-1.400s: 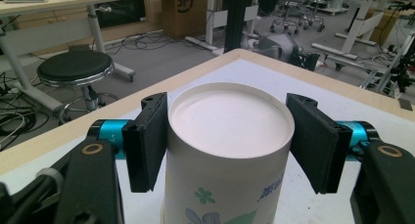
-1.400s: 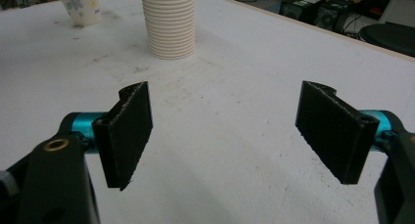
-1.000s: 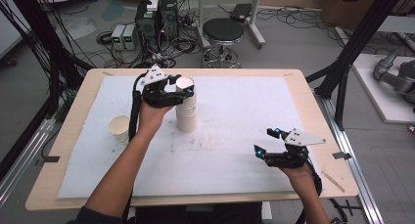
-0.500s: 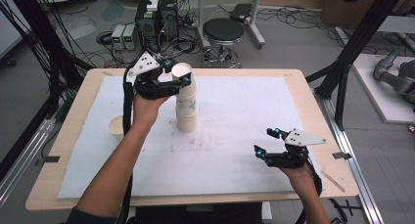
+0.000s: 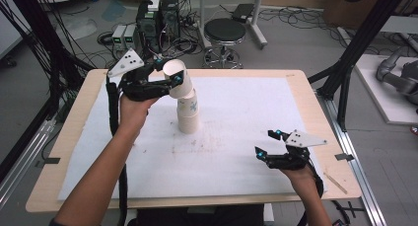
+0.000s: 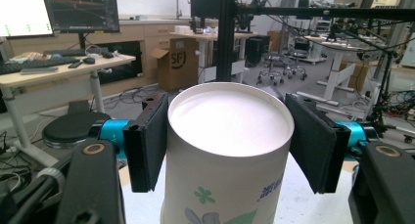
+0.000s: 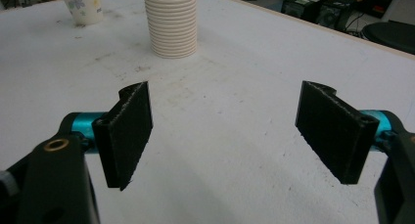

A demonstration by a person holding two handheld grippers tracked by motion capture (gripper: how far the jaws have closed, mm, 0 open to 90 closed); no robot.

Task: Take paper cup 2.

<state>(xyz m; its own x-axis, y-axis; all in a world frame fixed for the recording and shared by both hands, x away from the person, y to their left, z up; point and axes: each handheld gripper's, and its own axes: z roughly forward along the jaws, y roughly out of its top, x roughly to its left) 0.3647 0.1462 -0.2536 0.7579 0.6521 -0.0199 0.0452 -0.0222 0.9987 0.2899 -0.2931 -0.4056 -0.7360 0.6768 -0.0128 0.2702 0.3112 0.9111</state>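
Note:
A stack of white paper cups (image 5: pixel 188 115) stands upside down near the middle of the white mat, and it also shows ribbed in the right gripper view (image 7: pixel 171 23). My left gripper (image 5: pixel 173 78) is shut on the top cup (image 5: pixel 175 70), which it holds tilted just above the stack. In the left gripper view both pads (image 6: pixel 147 141) press the sides of this cup (image 6: pixel 227 121), whose flat white base faces the camera, with my left gripper (image 6: pixel 227 136) around it. My right gripper (image 5: pixel 266 142) rests low at the front right, open and empty (image 7: pixel 227 136).
A single flower-printed cup (image 7: pixel 80 4) stands on the mat to the left of the stack. The white mat (image 5: pixel 246 107) covers the wooden table (image 5: pixel 300 83). A stool (image 5: pixel 225 31), cables and equipment lie on the floor beyond the table's far edge.
My left hand has risen and drawn toward the far left, lifting the top cup off the stack and tilting it. The right gripper has not moved.

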